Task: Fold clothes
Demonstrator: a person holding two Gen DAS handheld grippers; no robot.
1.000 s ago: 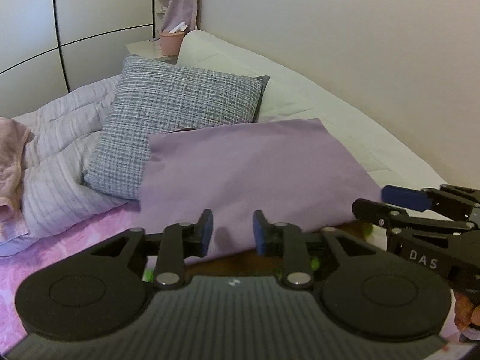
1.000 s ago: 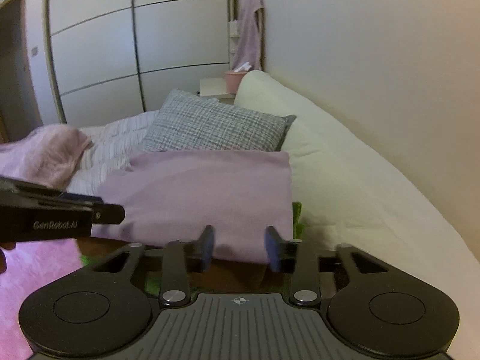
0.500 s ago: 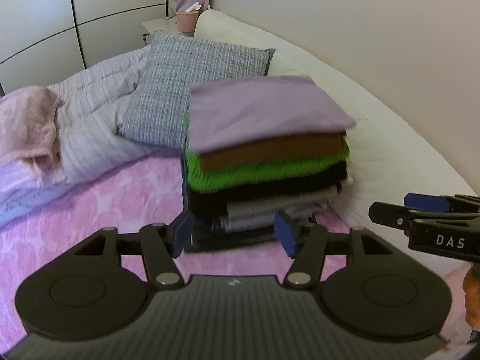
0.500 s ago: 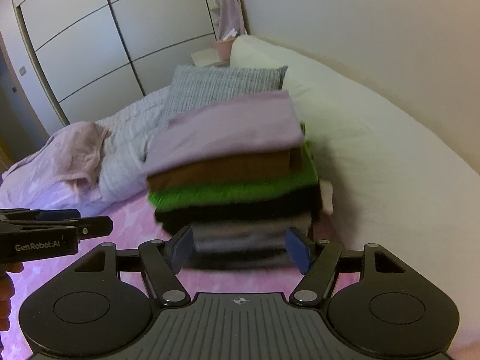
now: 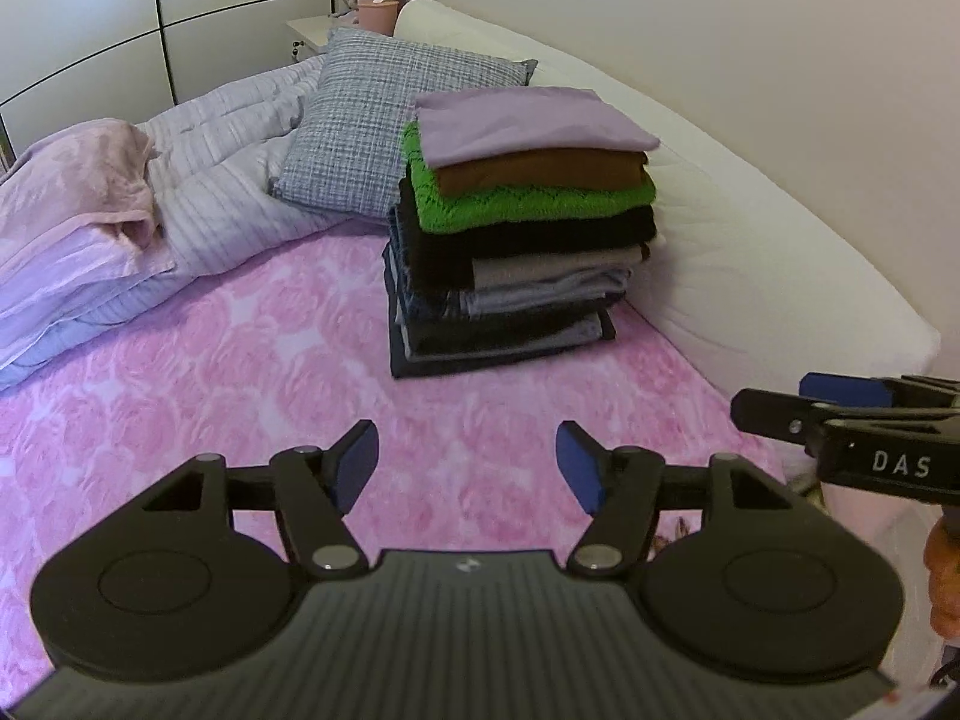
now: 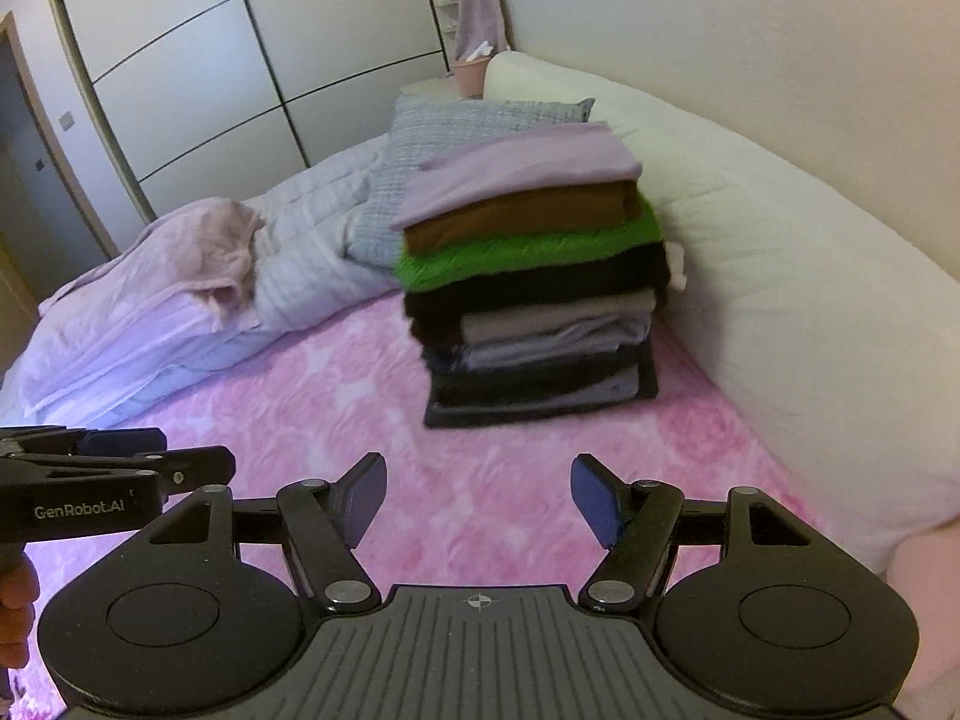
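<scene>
A tall stack of folded clothes (image 5: 516, 252) (image 6: 540, 312) stands on the pink bedspread (image 5: 240, 372) (image 6: 336, 408) by the long white bolster. A lilac garment (image 5: 528, 123) (image 6: 528, 168) tops it, over brown, green, black and grey layers. My left gripper (image 5: 467, 467) hovers open over the bedspread, well short of the stack, holding nothing. My right gripper (image 6: 478, 499) is also open and empty, equally far back. Each gripper shows side-on in the other's view: the right one (image 5: 840, 414), the left one (image 6: 120, 468).
A checked grey pillow (image 5: 396, 120) leans behind the stack. A rumpled striped duvet (image 5: 204, 180) and a pink blanket (image 5: 78, 180) lie at the left. The white bolster (image 5: 750, 228) runs along the wall. Wardrobe doors (image 6: 210, 60) stand at the back.
Both grippers have drawn back and up from the lilac garment on top of the stack and opened wider. The whole stack now shows in both views.
</scene>
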